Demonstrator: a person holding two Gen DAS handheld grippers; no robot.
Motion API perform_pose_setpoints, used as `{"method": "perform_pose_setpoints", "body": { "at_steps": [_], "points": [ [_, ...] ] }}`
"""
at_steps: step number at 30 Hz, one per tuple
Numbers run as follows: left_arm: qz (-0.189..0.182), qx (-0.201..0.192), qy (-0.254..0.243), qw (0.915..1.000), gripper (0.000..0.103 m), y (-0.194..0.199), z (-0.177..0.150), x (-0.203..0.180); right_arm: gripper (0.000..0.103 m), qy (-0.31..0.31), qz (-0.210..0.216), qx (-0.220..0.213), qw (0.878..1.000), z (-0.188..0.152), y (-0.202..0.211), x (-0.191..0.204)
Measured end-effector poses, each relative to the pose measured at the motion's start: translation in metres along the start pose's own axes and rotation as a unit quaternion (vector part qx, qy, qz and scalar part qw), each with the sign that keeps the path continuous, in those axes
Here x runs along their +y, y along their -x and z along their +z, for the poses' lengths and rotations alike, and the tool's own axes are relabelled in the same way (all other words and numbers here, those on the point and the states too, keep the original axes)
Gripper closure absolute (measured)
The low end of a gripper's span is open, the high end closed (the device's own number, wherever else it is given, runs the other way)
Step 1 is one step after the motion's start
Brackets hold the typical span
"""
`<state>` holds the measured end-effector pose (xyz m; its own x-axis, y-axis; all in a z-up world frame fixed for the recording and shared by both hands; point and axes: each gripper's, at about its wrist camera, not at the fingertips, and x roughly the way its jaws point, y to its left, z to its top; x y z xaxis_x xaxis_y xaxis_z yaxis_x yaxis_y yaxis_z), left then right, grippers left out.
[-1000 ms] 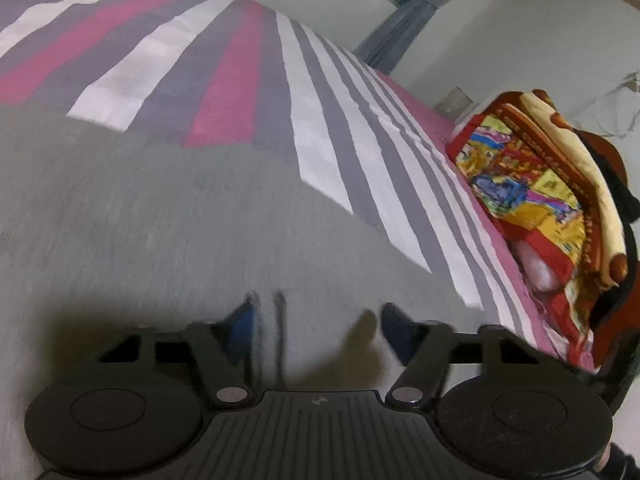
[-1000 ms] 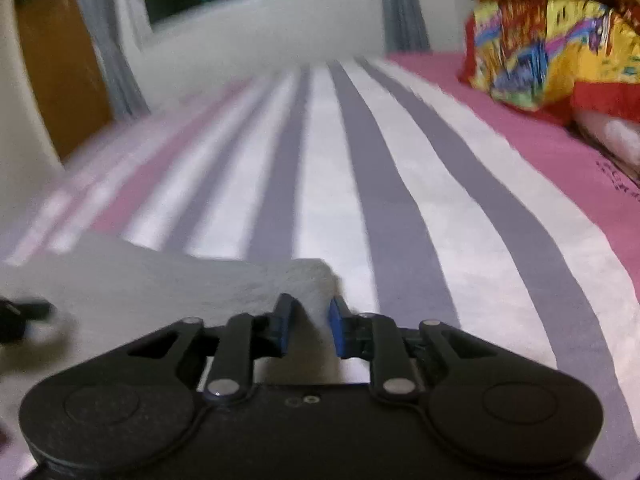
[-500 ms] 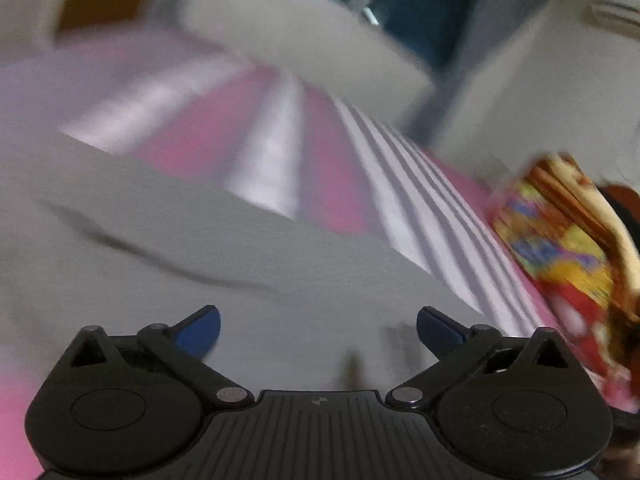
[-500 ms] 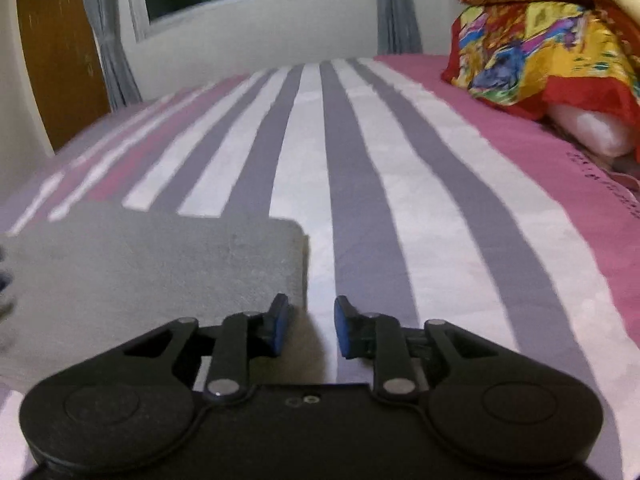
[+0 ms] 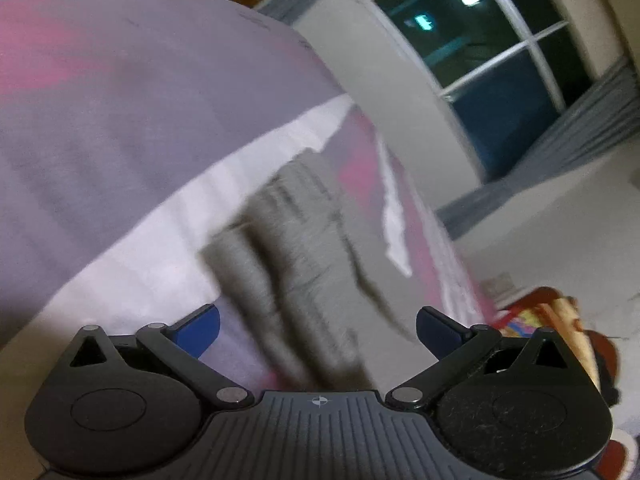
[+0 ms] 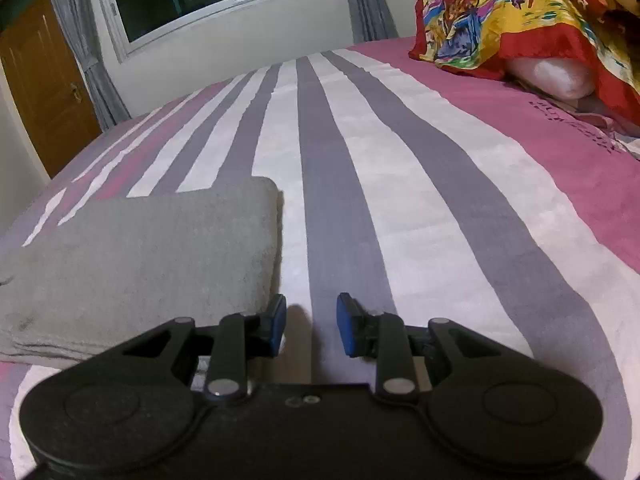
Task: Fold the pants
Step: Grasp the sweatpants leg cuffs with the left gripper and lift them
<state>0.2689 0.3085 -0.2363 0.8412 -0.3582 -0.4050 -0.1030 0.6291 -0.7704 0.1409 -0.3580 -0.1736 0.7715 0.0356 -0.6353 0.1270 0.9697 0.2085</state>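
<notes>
On the striped bedspread (image 6: 420, 208) your grey pants (image 6: 132, 256) lie folded flat, just left of your right gripper (image 6: 311, 326), whose jaws stand narrowly apart with nothing between them. Your left gripper (image 5: 318, 330) has just spread wide and holds nothing, the blurred pants (image 5: 296, 248) lying ahead of it.

The left gripper (image 5: 318, 330) has just spread its jaws wide with nothing between them, swinging off the flat grey pants (image 5: 304, 248) toward their stacked edge. The right gripper (image 6: 311, 330) has slid clear beside them.
</notes>
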Motion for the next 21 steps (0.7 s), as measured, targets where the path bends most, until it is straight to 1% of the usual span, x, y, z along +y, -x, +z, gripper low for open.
{"method": "perform_pose_setpoints", "body": {
  "at_steps": [2, 4, 5, 6, 7, 8, 9, 10, 11, 13, 14, 15, 18, 20, 21],
  "points": [
    [-0.031, -0.012, 0.011, 0.9994, 0.000, -0.015, 0.001, 0.004, 0.076, -0.002, -0.006, 0.002, 1.000, -0.001, -0.002, 0.002],
    [-0.050, -0.022, 0.006, 0.9985, 0.000, -0.029, -0.001, 0.004, 0.076, -0.006, -0.012, 0.001, 1.000, -0.001, -0.005, 0.003],
    [-0.054, -0.025, 0.005, 0.9982, 0.001, -0.034, -0.004, 0.000, 0.076, -0.007, -0.014, 0.000, 1.000, -0.002, -0.007, 0.003],
    [-0.049, -0.029, 0.006, 0.9984, 0.007, -0.037, -0.003, -0.003, 0.076, -0.007, -0.015, -0.001, 1.000, -0.002, -0.008, 0.004],
    [-0.040, -0.035, 0.030, 0.9981, 0.055, -0.037, -0.002, -0.002, 0.076, -0.008, -0.016, -0.001, 1.000, -0.002, -0.010, 0.004],
    [-0.060, -0.048, 0.075, 0.9942, 0.072, -0.034, -0.001, 0.001, 0.076, -0.007, -0.016, 0.000, 1.000, -0.002, -0.011, 0.003],
    [-0.101, -0.078, 0.085, 0.9882, 0.072, -0.022, -0.001, 0.000, 0.076, -0.004, -0.015, 0.000, 1.000, -0.001, -0.011, 0.003],
    [-0.114, -0.105, 0.057, 0.9863, 0.072, -0.012, -0.006, -0.007, 0.076, 0.001, -0.012, 0.000, 1.000, -0.001, -0.011, 0.003],
    [-0.111, -0.117, 0.039, 0.9861, 0.072, -0.007, -0.011, -0.010, 0.076, 0.003, -0.009, 0.000, 1.000, -0.001, -0.011, 0.002],
    [-0.052, -0.082, 0.060, 0.9934, 0.072, -0.020, -0.019, 0.011, 0.076, -0.004, -0.003, -0.002, 1.000, -0.003, -0.010, -0.001],
    [-0.029, -0.065, 0.077, 0.9944, 0.072, -0.027, -0.023, 0.022, 0.076, -0.007, -0.001, -0.002, 1.000, -0.002, -0.010, -0.002],
    [-0.033, -0.068, 0.076, 0.9942, 0.072, -0.028, -0.023, 0.020, 0.076, -0.010, 0.001, -0.003, 1.000, -0.002, -0.010, -0.003],
    [-0.001, -0.067, 0.050, 0.9965, 0.072, -0.034, -0.022, -0.002, 0.076, -0.018, -0.001, -0.015, 1.000, -0.003, -0.005, -0.006],
    [0.004, -0.066, 0.046, 0.9967, 0.072, -0.029, -0.024, -0.009, 0.076, -0.027, -0.021, -0.039, 0.999, -0.002, 0.002, -0.011],
    [0.005, -0.067, 0.036, 0.9971, 0.072, -0.027, -0.023, -0.018, 0.076, -0.039, -0.030, -0.049, 0.998, -0.002, 0.006, -0.016]
  ]
}}
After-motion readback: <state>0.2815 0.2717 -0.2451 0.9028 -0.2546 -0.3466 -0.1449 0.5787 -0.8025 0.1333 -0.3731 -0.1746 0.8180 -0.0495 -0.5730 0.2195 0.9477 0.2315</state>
